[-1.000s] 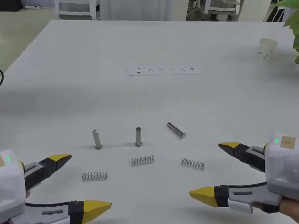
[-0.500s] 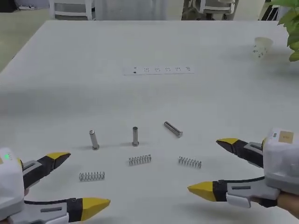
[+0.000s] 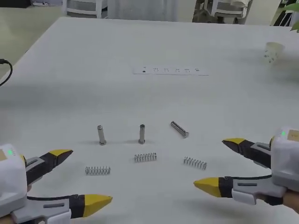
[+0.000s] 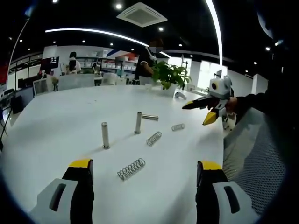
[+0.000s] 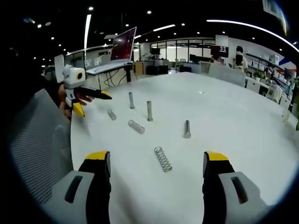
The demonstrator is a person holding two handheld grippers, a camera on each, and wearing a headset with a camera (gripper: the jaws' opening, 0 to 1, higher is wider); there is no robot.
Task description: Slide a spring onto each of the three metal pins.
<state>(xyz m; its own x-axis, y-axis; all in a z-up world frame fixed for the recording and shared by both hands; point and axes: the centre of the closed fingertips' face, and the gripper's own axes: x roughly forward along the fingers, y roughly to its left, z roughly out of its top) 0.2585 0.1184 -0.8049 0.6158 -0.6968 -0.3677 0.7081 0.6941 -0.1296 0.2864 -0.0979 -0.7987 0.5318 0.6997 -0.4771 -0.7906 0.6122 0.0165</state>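
Note:
Two metal pins stand upright on the white table, a left pin (image 3: 101,135) and a middle pin (image 3: 142,134). A third pin (image 3: 179,129) lies on its side to their right. In front of the pins lie three loose springs: left (image 3: 98,171), middle (image 3: 145,157) and right (image 3: 194,163). My left gripper (image 3: 81,177) is open at the near left, its jaws either side of the left spring (image 4: 131,169) but short of it. My right gripper (image 3: 217,162) is open at the near right, facing the right spring (image 5: 162,158). Neither holds anything.
A flush socket strip (image 3: 170,71) sits mid-table beyond the pins. A paper cup (image 3: 273,51) stands at the far right beside plant leaves (image 3: 294,11). A black cable (image 3: 4,70) hangs off the left edge. Chairs line the far side.
The head camera has shifted slightly. Pins, springs and both open grippers keep their places.

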